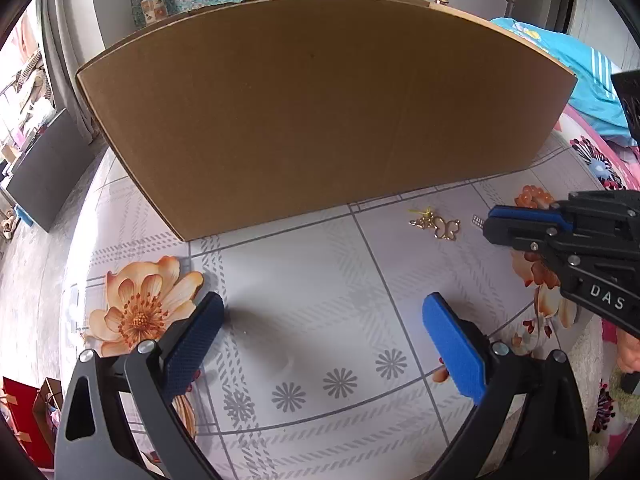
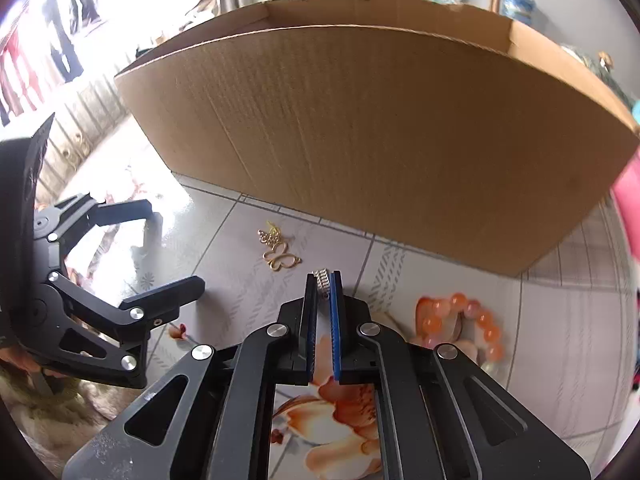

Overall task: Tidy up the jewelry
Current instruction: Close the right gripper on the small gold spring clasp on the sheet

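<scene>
Worktop (image 1: 320, 300): glossy cloth, grey plaid with orange flowers. Cardboard box (image 1: 320, 112): corrugated, open-topped, standing at the rear. Gold butterfly pendant (image 2: 282, 260): openwork, lying loose before the box. Orange bead bracelet (image 2: 476, 322): round translucent beads, at the right. Left gripper (image 1: 322, 340): angled downward, blue-padded fingers spread wide, nothing between. Right gripper (image 2: 324, 284): angled downward, fingers clamped on a silver rhinestone piece (image 2: 322, 279).

White "DAS" on right gripper (image 1: 486, 226) body; possibly cut off
</scene>
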